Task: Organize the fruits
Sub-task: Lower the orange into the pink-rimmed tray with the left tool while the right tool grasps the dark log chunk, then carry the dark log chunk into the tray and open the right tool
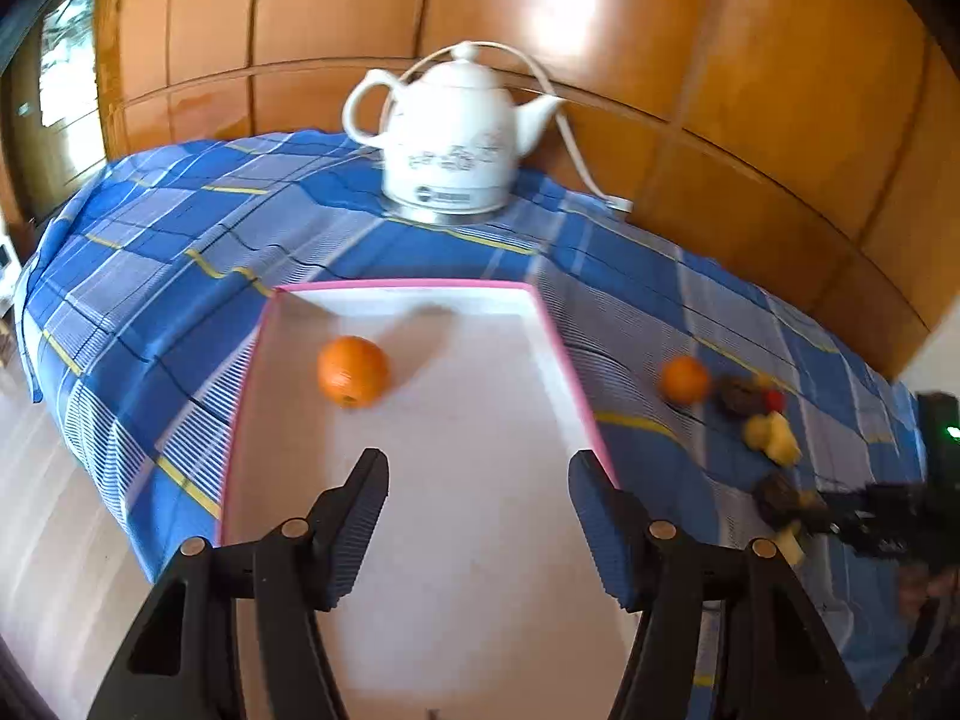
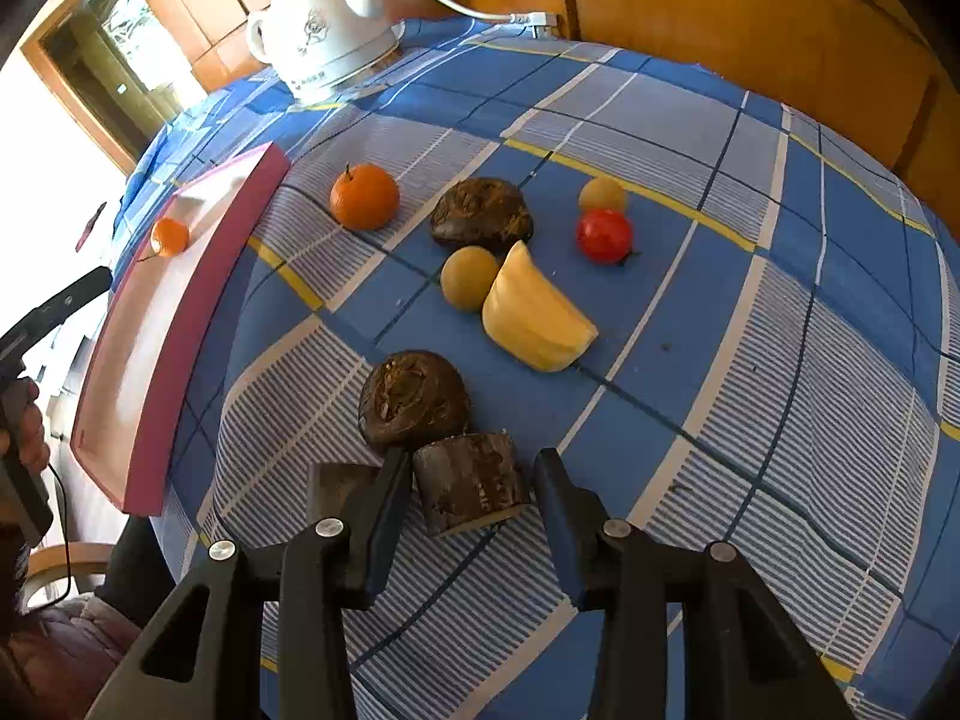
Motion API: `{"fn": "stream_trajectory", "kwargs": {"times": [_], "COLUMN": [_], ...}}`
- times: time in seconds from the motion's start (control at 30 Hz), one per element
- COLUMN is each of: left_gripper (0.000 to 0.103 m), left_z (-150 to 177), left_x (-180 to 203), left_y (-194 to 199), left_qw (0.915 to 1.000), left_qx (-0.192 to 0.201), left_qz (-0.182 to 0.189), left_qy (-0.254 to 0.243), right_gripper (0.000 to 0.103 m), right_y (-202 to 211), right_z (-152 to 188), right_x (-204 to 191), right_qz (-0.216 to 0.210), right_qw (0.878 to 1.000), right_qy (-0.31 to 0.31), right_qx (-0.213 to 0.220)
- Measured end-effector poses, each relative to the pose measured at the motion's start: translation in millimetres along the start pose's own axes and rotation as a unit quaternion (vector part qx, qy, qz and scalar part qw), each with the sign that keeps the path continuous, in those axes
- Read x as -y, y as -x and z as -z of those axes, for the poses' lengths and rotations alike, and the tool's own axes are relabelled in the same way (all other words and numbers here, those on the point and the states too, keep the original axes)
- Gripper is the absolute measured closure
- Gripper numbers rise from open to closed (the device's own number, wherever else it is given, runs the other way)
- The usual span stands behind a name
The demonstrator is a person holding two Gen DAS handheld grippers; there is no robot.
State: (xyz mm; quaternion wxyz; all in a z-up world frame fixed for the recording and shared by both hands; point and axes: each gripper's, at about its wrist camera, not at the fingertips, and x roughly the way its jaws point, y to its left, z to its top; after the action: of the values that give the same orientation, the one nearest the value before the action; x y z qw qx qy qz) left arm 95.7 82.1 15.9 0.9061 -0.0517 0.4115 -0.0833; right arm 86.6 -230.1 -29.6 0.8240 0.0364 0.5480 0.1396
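Note:
A pink-rimmed white tray (image 1: pixel 558 348) (image 2: pixel 180 324) lies on the blue checked cloth. One orange (image 1: pixel 353 371) (image 2: pixel 169 236) sits inside it. My left gripper (image 1: pixel 480 474) is open and empty above the tray's near part. A second orange (image 1: pixel 684 379) (image 2: pixel 363 197) lies on the cloth right of the tray, with a dark brown lump (image 2: pixel 482 215), two tan balls (image 2: pixel 470 278), a red tomato (image 2: pixel 604 235), a yellow wedge (image 2: pixel 534 315) and another brown lump (image 2: pixel 413 401). My right gripper (image 2: pixel 474 477) is open around a brown cut chunk (image 2: pixel 471 483); the pads stand apart from it.
A white teapot-style kettle (image 1: pixel 450 132) (image 2: pixel 324 36) on a metal base stands at the back of the table, its white cord (image 1: pixel 570 138) running right. Wooden panelling (image 1: pixel 720 60) is behind. The table's left edge drops off beside the tray.

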Motion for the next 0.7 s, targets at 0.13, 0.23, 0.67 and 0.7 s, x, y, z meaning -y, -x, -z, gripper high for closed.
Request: {"fn": "stream_trajectory", "kwargs": {"times": [0.13, 0.23, 0.67, 0.7], "left_gripper": [0.039, 0.038, 0.035, 0.035], "left_z": [11.2, 18.0, 36.0, 37.0], "left_x": [15.4, 16.1, -20.6, -22.2], "left_y": [9.9, 12.6, 19.5, 20.9], "left_qw": [0.9998, 0.9997, 0.9983, 0.9982], "left_qx": [0.01, 0.007, -0.005, -0.003], "left_qz": [-0.002, -0.011, -0.053, -0.055], "left_qy": [-0.018, -0.019, 0.024, 0.025], "right_gripper": [0.065, 0.065, 0.065, 0.065], "right_y": [3.6, 16.4, 36.4, 33.0], "right_z": [1.1, 0.9, -7.9, -11.5], "right_x": [-1.8, 3.0, -83.9, -99.0], "right_qz": [0.026, 0.042, -0.011, -0.024], "right_qw": [1.0, 0.999, 0.997, 0.996], "right_qy": [0.01, -0.001, 0.05, 0.06], "right_qx": [0.007, 0.032, 0.066, 0.066]}}
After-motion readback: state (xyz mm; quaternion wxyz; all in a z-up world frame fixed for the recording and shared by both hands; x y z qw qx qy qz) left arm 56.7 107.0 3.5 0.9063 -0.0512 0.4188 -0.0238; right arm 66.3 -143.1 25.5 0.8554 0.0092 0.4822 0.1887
